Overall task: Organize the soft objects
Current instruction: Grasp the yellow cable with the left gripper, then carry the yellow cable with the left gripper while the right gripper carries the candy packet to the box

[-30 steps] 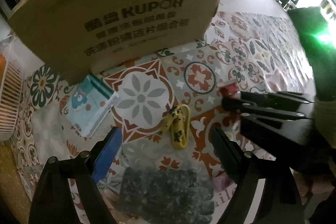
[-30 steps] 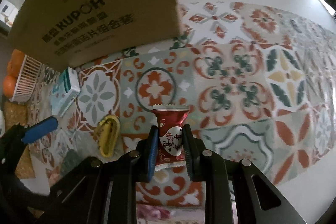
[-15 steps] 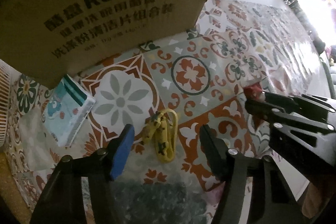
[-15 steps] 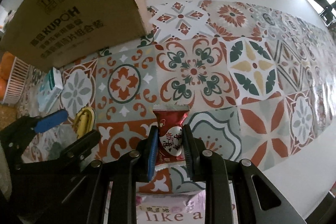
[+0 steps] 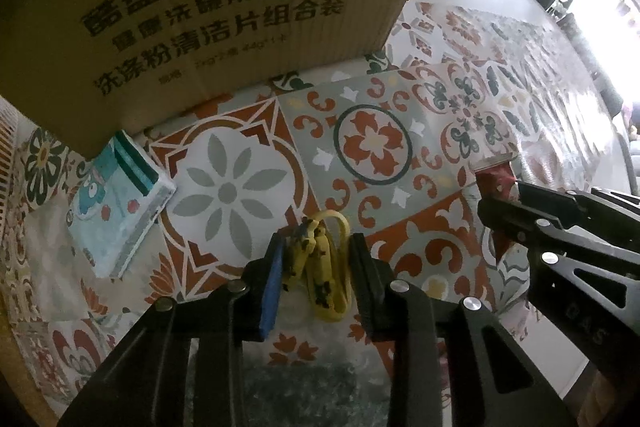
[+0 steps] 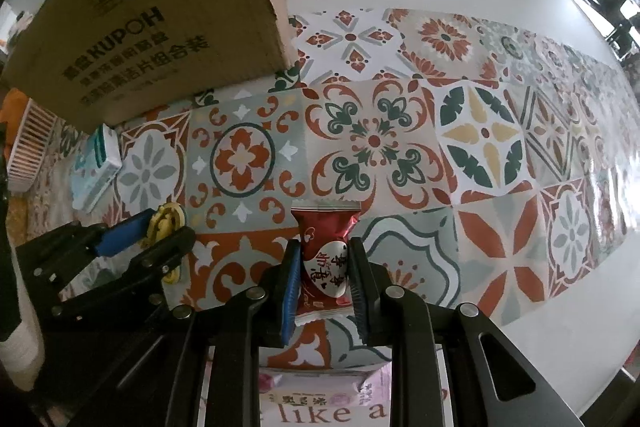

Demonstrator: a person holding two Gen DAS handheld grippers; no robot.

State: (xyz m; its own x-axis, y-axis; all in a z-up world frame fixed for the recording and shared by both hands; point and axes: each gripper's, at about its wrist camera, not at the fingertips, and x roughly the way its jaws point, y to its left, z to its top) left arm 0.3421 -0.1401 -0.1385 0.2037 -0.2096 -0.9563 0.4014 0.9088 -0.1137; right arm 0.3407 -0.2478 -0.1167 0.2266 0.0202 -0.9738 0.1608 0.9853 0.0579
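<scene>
The left gripper (image 5: pixel 316 259) is lowered over a yellow band (image 5: pixel 326 267) lying on the patterned tablecloth (image 5: pixel 372 143). Its jaws are closing, with the band between them; whether the pads already press on it cannot be told. The right gripper (image 6: pixel 324 275) is clamped on a red sachet (image 6: pixel 325 255), which is held upright between the pads, just right of the left gripper. A cardboard box (image 5: pixel 208 7) is seen at the far left, and a tissue pack (image 5: pixel 120 211) lies near its front edge, to the left of the band. A white basket (image 6: pixel 28 147) stands at the far left edge.
</scene>
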